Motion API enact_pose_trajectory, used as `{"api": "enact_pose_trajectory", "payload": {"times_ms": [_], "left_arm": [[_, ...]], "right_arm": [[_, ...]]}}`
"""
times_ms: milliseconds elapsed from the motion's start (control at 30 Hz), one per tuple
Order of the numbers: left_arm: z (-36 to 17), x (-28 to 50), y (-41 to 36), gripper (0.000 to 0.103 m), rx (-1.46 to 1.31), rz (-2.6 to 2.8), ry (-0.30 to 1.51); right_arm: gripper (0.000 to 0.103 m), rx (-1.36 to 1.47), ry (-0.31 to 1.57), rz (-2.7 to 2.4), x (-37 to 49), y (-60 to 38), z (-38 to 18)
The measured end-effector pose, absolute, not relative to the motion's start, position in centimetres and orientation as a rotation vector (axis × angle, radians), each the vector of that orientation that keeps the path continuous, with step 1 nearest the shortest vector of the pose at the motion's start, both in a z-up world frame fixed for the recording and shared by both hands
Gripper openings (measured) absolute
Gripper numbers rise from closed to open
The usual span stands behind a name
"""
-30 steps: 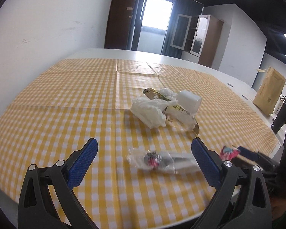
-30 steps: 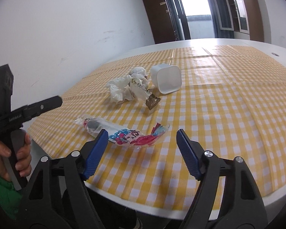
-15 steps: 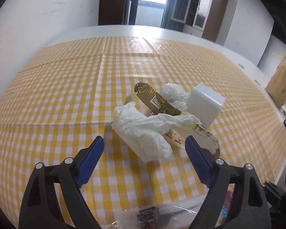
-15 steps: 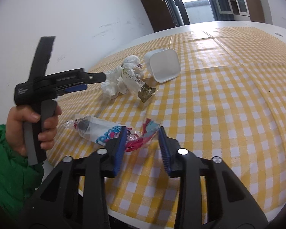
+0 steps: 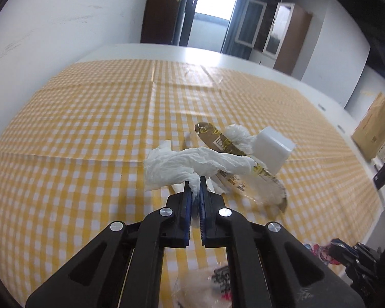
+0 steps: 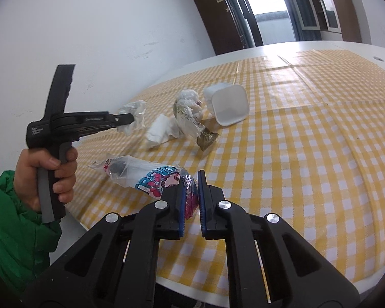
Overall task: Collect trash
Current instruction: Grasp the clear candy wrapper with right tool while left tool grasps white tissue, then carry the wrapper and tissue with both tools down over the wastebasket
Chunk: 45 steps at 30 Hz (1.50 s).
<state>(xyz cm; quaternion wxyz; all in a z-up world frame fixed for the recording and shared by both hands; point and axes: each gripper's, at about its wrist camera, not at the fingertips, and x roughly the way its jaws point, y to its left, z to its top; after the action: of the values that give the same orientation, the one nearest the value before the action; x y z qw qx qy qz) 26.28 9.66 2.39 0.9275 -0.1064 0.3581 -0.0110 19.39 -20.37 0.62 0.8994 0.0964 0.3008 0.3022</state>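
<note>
Left wrist view: left gripper [image 5: 195, 183] jaws pinch tissue [image 5: 192, 165]; right gripper [image 6: 191, 182] jaws closing on wrapper [image 6: 151, 178]. Cup [image 6: 228, 106], other scraps uncollected on table [image 6: 308, 133].

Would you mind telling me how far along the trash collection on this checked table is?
Nothing looks collected yet. In hand: the left gripper pinches the crumpled tissue; the right gripper, closing, has the printed wrapper between its fingers. Left: the brown wrapper, the white tub and another tissue wad.
</note>
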Motion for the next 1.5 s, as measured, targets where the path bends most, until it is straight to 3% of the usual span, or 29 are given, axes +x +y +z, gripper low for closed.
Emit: {"api": "enact_pose_trajectory", "payload": {"times_ms": [333, 767, 1167, 1500], "left_arm": [[6.4, 16.6, 11.3, 0.004, -0.309, -0.107, 0.578], [5.6, 6.1, 10.0, 0.004, -0.308, -0.220, 0.515], [-2.5, 1.5, 7.0, 0.004, -0.269, -0.342, 0.651], [-11.0, 4.2, 4.4, 0.004, -0.231, -0.306, 0.842]], "right_arm": [[0.007, 0.156, 0.555, 0.594, 15.6, -21.0, 2.7], [0.007, 0.051, 0.512, 0.592, 8.4, -21.4, 3.8], [0.007, -0.030, 0.610, 0.553, 2.1, -23.5, -0.6], [0.007, -0.067, 0.750, 0.473, 3.9, -22.8, -7.6]]}}
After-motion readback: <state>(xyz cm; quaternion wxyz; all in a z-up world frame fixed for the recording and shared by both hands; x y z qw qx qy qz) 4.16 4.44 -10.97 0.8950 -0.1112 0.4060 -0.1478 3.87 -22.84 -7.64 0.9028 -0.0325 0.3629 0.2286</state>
